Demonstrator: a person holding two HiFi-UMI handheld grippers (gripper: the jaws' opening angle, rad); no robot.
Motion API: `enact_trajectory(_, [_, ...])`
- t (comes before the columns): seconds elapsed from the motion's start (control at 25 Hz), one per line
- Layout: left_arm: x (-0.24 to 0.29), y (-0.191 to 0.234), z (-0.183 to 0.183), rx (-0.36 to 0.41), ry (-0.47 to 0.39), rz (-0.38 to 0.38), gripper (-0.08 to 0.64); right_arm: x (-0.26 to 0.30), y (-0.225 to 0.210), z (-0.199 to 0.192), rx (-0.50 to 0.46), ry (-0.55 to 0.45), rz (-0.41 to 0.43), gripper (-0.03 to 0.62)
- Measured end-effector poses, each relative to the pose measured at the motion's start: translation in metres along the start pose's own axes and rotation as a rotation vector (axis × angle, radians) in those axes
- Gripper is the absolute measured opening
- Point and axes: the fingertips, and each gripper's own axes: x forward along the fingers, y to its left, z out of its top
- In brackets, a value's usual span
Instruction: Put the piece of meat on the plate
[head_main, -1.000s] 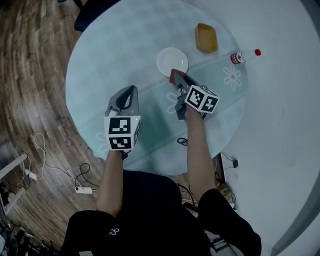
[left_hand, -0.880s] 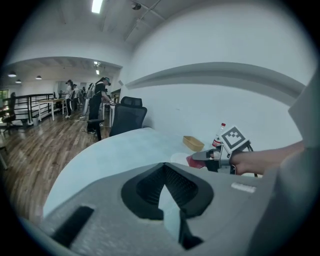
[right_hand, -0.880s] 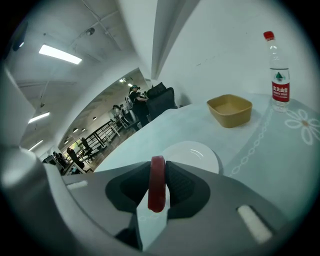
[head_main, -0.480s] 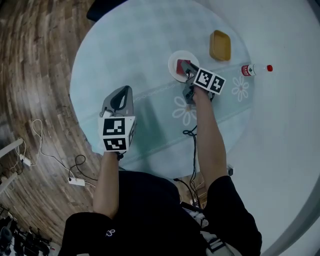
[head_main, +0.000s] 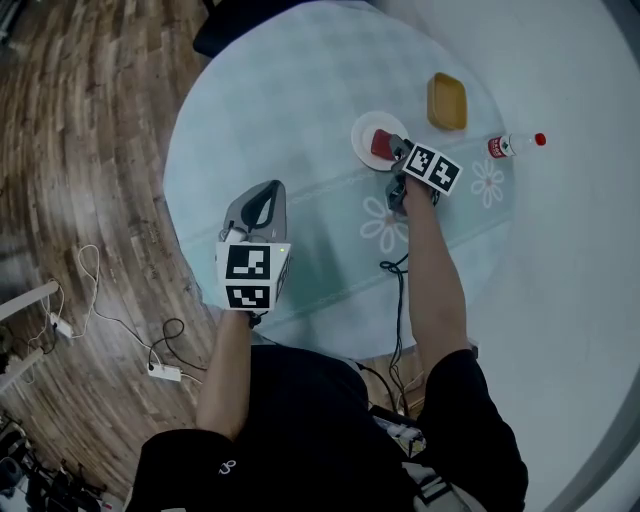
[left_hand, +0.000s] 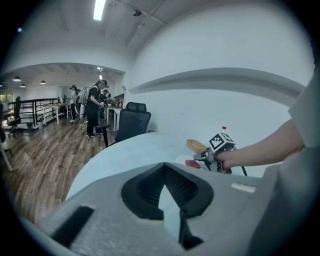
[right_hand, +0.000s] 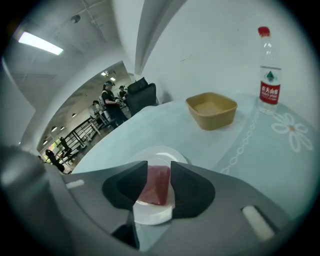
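**Over the plate (right_hand: 154, 214): letting the meat (right_hand: 156, 184) go cleanly**

At the far side of the tabletop (head_main: 280, 110), our right tongs (right_hand: 159, 169) are opening. The red piece of meat sits between them and looks to be resting on the white plate.

We judge the step in hand to be the release. To do it well, we let the jaws spread fully before we move, so neither pad drags the meat. Then we draw the tongs up and back along their own line rather than sideways. A sideways sweep could nudge the meat off or slide the light plate. We also watch for the meat clinging to one pad as we lift.

Our left tongs (left_hand: 163, 166) hang well apart from the plate, over the near side of the tabletop. Their tips are pressed together with nothing between them, and we leave them there, out of the way.
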Motion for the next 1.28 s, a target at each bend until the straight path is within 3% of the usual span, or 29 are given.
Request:
enact_trajectory(0.08, [-0.009,0.010,0.003,-0.011,-0.009,0.011,-0.006,-0.025,0.004,0.011,-0.003,-0.093,-0.032,0.138])
enact_trajectory(0.2, [-0.021,0.019,0.019,-0.022,-0.045,0.006,-0.006,-0.077,0.034,0.035,0.009,-0.260,0.024,0.097])
enact_trajectory(0.32, [-0.025,0.005,0.035,-0.008,-0.084,-0.046,-0.006,-0.135,0.061,0.055,0.015,-0.419,0.068,0.031])
enact_trajectory(0.36, [-0.024,-0.004,0.039,0.002,-0.093,-0.071,-0.006,-0.154,0.068,0.059,-0.005,-0.462,0.064,0.006])
enact_trajectory(0.52, [-0.028,-0.027,0.063,0.060,-0.155,-0.162,-0.006,-0.239,0.101,0.062,-0.190,-0.593,-0.040,0.005])
enact_trajectory(0.64, [-0.043,-0.040,0.093,0.102,-0.233,-0.201,-0.006,-0.297,0.135,0.057,-0.272,-0.689,-0.057,0.006])
enact_trajectory(0.76, [-0.063,-0.066,0.116,0.168,-0.297,-0.244,-0.006,-0.328,0.151,0.036,-0.316,-0.670,-0.136,0.009])
enact_trajectory(0.92, [-0.085,-0.094,0.124,0.263,-0.335,-0.298,-0.006,-0.344,0.172,0.009,-0.326,-0.661,-0.144,0.011])
enact_trajectory(1.04, [-0.092,-0.105,0.117,0.271,-0.321,-0.336,-0.006,-0.346,0.178,-0.009,-0.349,-0.638,-0.156,0.011])
enact_trajectory(1.28, [-0.105,-0.117,0.121,0.291,-0.340,-0.356,-0.006,-0.365,0.193,-0.010,-0.382,-0.686,-0.135,0.011])
